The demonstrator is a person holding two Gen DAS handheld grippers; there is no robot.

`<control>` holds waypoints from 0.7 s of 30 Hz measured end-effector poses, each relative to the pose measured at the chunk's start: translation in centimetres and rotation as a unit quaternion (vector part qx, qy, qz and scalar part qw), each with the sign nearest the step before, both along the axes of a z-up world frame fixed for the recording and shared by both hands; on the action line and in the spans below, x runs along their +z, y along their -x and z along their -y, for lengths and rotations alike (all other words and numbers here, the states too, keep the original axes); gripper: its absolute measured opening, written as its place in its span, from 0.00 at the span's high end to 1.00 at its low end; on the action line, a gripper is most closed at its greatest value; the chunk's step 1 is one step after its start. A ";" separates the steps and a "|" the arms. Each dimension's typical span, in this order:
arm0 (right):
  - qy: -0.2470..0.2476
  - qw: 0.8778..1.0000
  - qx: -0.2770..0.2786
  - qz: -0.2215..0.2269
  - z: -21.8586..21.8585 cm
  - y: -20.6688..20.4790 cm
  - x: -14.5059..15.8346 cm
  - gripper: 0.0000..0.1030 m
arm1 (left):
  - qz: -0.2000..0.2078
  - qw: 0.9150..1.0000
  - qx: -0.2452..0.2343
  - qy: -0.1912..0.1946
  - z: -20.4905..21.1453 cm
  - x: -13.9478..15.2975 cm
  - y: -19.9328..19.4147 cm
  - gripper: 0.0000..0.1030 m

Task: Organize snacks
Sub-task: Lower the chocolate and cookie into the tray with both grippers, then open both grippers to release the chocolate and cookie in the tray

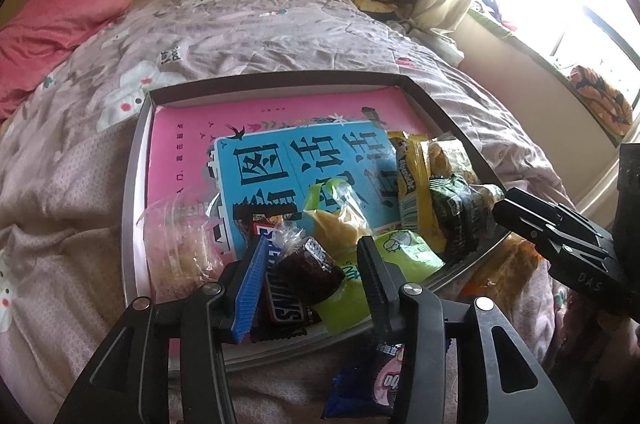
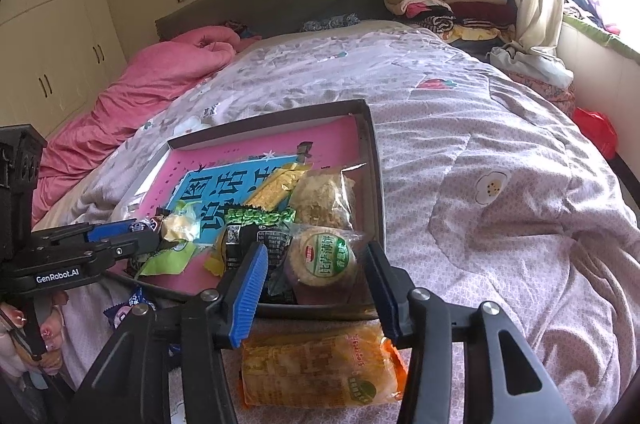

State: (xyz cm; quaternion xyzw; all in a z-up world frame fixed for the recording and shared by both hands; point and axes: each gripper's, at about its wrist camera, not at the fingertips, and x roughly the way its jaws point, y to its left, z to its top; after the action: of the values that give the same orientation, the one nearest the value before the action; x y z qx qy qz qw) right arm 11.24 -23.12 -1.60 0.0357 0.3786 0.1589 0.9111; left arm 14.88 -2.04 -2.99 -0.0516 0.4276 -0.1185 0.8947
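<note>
Several snacks lie in a shallow box (image 1: 136,160) on the bed (image 2: 480,152). My left gripper (image 1: 312,264) has fingers parted around a dark wrapped cake (image 1: 310,270), not pressing; my right gripper (image 2: 316,280), fingers apart, frames a round biscuit pack (image 2: 324,258).

**Snack tray on bed, seen from the left gripper**

Shallow tray (image 1: 134,184) on a flowered quilt (image 1: 248,32), lined with a pink and blue book (image 1: 280,160). Contents: chocolate bar (image 1: 282,298), dark wrapped cake (image 1: 310,270), yellow packet (image 1: 412,176), green packets. Left gripper (image 1: 312,284) straddles the cake, apparently not pressing it. Blue packet (image 1: 368,384) outside, below.
</note>
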 end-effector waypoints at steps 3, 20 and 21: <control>-0.003 1.000 -0.001 0.001 0.1 0.0 0.1 0.50 | 0.002 1.000 0.000 -0.001 0.0 0.1 0.1 0.53; -0.004 1.000 -0.005 0.012 0.3 0.3 0.6 0.41 | 0.014 1.000 0.003 -0.003 0.0 1.1 0.5 0.37; -0.004 1.000 -0.006 0.013 0.4 0.3 0.7 0.41 | 0.014 1.000 0.004 -0.002 0.0 1.2 0.6 0.37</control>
State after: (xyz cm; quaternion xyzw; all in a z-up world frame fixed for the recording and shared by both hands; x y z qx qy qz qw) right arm 10.98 -23.50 -0.93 0.0398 0.3659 0.1551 0.9168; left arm 14.31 -2.04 -1.77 -0.0496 0.4147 -0.1148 0.9013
